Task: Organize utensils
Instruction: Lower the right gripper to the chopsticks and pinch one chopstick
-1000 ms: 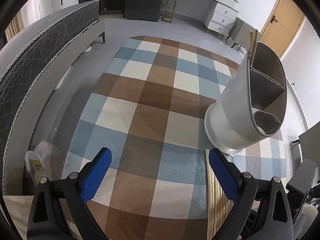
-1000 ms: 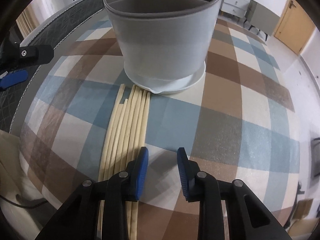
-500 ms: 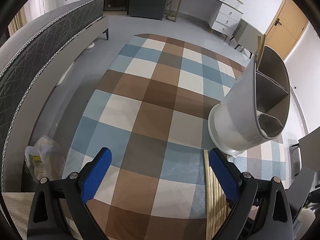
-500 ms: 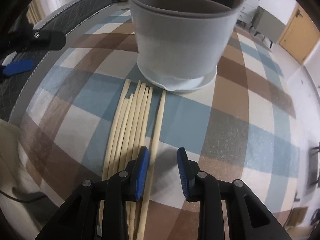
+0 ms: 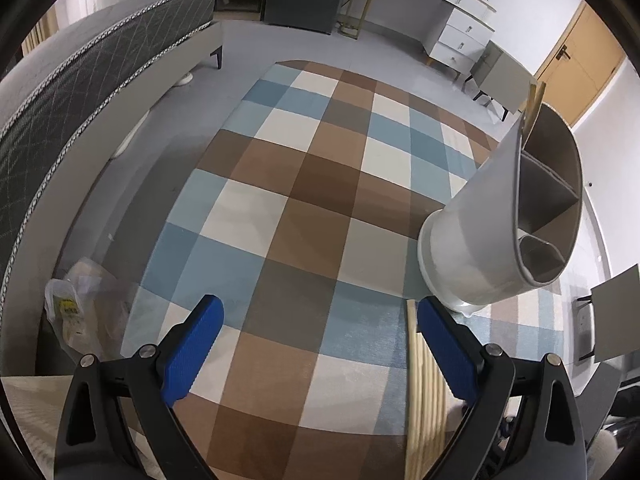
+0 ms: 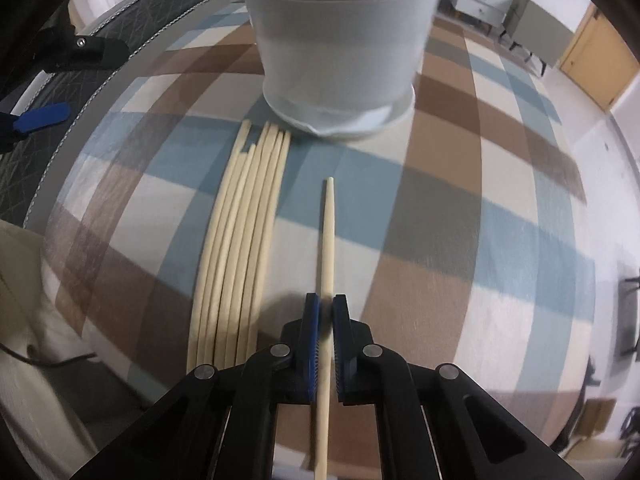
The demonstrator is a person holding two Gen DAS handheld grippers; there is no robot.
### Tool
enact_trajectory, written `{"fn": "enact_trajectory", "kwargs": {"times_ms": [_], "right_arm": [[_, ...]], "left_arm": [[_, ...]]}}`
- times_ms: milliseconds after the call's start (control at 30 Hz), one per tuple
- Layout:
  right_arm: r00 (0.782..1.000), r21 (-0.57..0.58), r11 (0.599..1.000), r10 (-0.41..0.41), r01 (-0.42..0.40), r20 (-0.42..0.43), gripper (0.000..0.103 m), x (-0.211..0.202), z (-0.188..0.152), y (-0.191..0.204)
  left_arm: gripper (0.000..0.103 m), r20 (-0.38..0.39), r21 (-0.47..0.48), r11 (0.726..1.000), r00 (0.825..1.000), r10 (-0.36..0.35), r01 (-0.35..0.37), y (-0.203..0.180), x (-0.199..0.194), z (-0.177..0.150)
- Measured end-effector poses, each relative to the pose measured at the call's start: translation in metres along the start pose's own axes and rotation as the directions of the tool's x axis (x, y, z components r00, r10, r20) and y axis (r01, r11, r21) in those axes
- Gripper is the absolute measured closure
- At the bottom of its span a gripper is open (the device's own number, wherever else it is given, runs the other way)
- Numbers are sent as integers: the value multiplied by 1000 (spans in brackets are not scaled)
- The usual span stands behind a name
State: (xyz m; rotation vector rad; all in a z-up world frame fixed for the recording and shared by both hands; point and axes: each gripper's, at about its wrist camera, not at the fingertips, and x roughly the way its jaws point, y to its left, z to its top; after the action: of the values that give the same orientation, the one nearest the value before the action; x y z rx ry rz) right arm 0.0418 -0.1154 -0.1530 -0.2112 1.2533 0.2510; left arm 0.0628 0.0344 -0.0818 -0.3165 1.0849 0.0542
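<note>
My right gripper [image 6: 327, 312] is shut on one pale wooden chopstick [image 6: 328, 236], which runs forward between the blue pads toward the holder. Several more chopsticks [image 6: 240, 232] lie side by side on the checked cloth to its left. The grey-white divided utensil holder [image 6: 340, 48] stands just beyond their tips. In the left wrist view the same holder [image 5: 492, 240] is at the right, with a stick or two standing in its far compartment [image 5: 534, 104]. My left gripper [image 5: 320, 332] hangs open over bare cloth, the row of chopsticks [image 5: 426, 392] by its right finger.
A blue, brown and white checked cloth [image 5: 304, 208] covers the table. A grey quilted bed [image 5: 80, 92] runs along the left, a plastic bag [image 5: 80, 316] on the floor beside it. White drawers [image 5: 460, 36] and a wooden door [image 5: 576, 60] stand at the back.
The right gripper's jaws closed on one chopstick, now apart from the row and to its right. The left gripper stayed open and in place.
</note>
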Motion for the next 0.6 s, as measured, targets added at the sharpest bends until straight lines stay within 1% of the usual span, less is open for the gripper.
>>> {"fn": "enact_trajectory", "kwargs": {"times_ms": [133, 267, 367, 433, 533, 600], "right_arm": [[1000, 16, 1000, -1, 1, 2, 95, 3, 9, -3], [1000, 15, 1000, -10, 10, 16, 95, 12, 34, -4], [999, 2, 1000, -17, 17, 36, 95, 19, 52, -3], [999, 3, 1000, -16, 16, 42, 98, 22, 60, -4], [998, 24, 1000, 8, -10, 60, 99, 23, 63, -8], [996, 57, 997, 38, -42, 75, 99, 22, 62, -14]], "left_arm": [[8, 9, 5, 1000, 1000, -9, 8, -2, -4, 1], [8, 6, -21, 1000, 1000, 3, -3, 6, -3, 4], [8, -22, -58, 998, 1000, 3, -4, 16, 4, 6], [8, -47, -93, 996, 999, 5, -9, 24, 10, 9], [8, -86, -130, 992, 996, -13, 2, 31, 19, 10], [8, -110, -132, 991, 993, -31, 16, 28, 24, 8]]}}
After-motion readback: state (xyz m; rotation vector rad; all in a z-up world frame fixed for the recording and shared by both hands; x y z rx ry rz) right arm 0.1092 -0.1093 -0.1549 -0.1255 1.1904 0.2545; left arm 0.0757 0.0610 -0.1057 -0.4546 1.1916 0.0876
